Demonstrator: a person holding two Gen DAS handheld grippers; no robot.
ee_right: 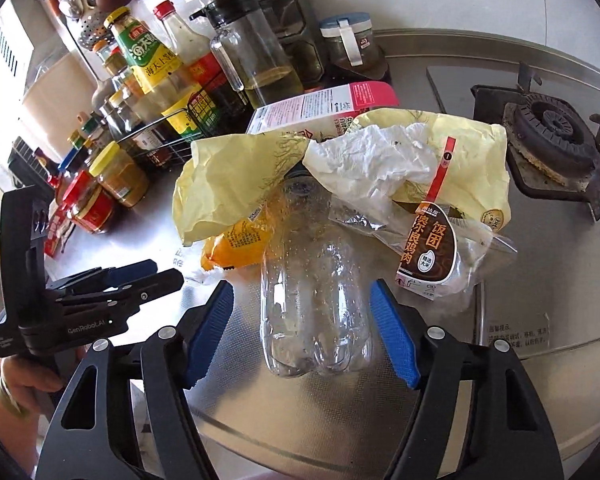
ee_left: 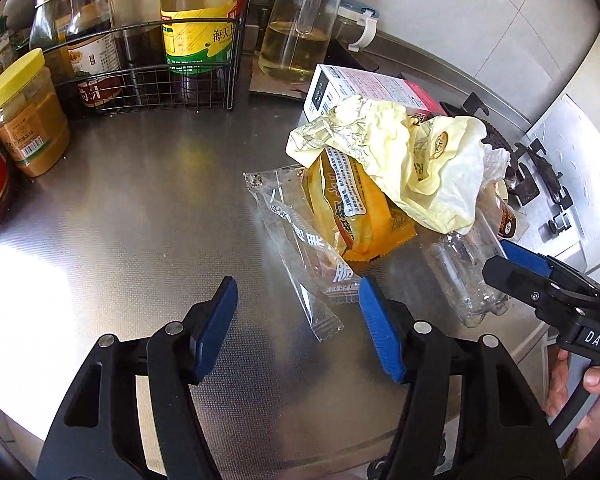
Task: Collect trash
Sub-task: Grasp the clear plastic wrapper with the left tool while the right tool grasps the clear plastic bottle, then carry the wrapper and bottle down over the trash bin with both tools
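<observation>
Left wrist view. Blue pads of my left gripper (ee_left: 296,300) sit nearest, spread apart, nothing pinched. Tail end of the clear wrapper (ee_left: 300,248) lies flat on the steel counter (ee_left: 132,184) between them, closer to the right-hand pad. Behind it, the rest of the trash heap: orange snack packet (ee_left: 356,220), crumpled yellow paper (ee_left: 400,152) draped on top, a pink-and-white carton (ee_left: 364,88) at the back. Jars and sauce bottles in the wire rack (ee_left: 148,68) stand well apart to the left; not my business. My right gripper (ee_left: 512,260) shows at the right edge, beside the clear plastic bottle (ee_left: 464,276).

Judgement: thin film lying flat is hard to pinch. I should lower the pads onto the crimped end seal, where the film is stiffest, and close fully; a half close will slide off.

Right wrist view. Pads of my right gripper (ee_right: 304,320) nearest, spread wide, straddling the base of the clear plastic bottle (ee_right: 312,300); neither pad appears to touch it yet. Bottle neck runs away from me under the yellow paper (ee_right: 228,184) and white tissue (ee_right: 372,156); a rice-ball wrapper (ee_right: 432,248) lies just beside it on the right. Gas burner (ee_right: 548,140) sits beyond.

Judgement: grip the ribbed lower body squarely, close gently since empty plastic buckles, then draw it back level so the paper slips off rather than scattering.
</observation>
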